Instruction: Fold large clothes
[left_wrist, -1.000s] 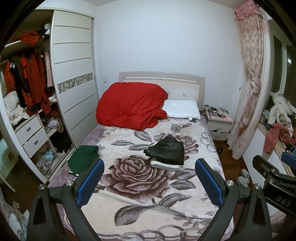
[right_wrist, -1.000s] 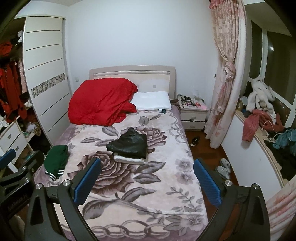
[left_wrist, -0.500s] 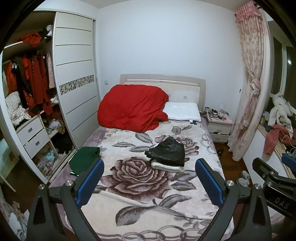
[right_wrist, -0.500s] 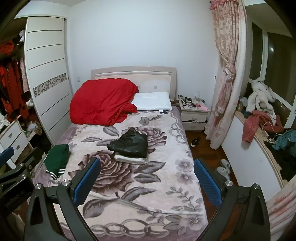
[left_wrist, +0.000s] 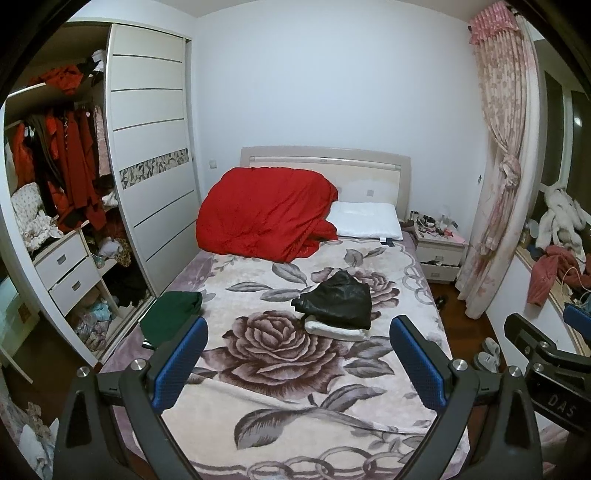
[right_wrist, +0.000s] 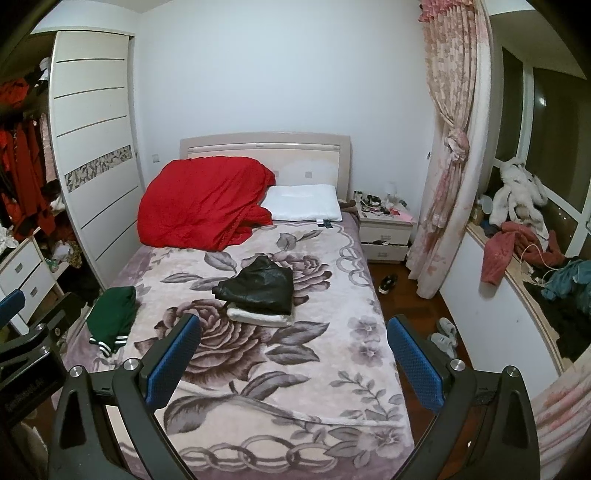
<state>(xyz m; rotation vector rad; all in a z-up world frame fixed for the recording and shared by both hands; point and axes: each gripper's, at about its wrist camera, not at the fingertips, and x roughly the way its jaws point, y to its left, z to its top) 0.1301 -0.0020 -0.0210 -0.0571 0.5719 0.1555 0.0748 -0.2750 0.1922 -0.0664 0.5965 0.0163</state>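
Observation:
A folded black garment (left_wrist: 338, 301) lies on a folded white one (left_wrist: 334, 329) in the middle of the bed (left_wrist: 295, 369); the black garment (right_wrist: 260, 286) also shows in the right wrist view. A green garment (left_wrist: 171, 315) with white cuff stripes (right_wrist: 112, 319) lies bunched at the bed's left edge. My left gripper (left_wrist: 297, 363) is open and empty, high above the foot of the bed. My right gripper (right_wrist: 293, 360) is open and empty beside it.
A red quilt (left_wrist: 266, 212) and a white pillow (left_wrist: 364, 225) lie at the headboard. An open wardrobe (left_wrist: 66, 184) stands left. A nightstand (right_wrist: 384, 229), curtain (right_wrist: 450, 147), slippers (right_wrist: 445, 332) and a cluttered window ledge (right_wrist: 535, 258) are right.
Both grippers have tilted up and drawn back slightly, so the bed sits a little lower in both views. Nothing on the bed has moved.

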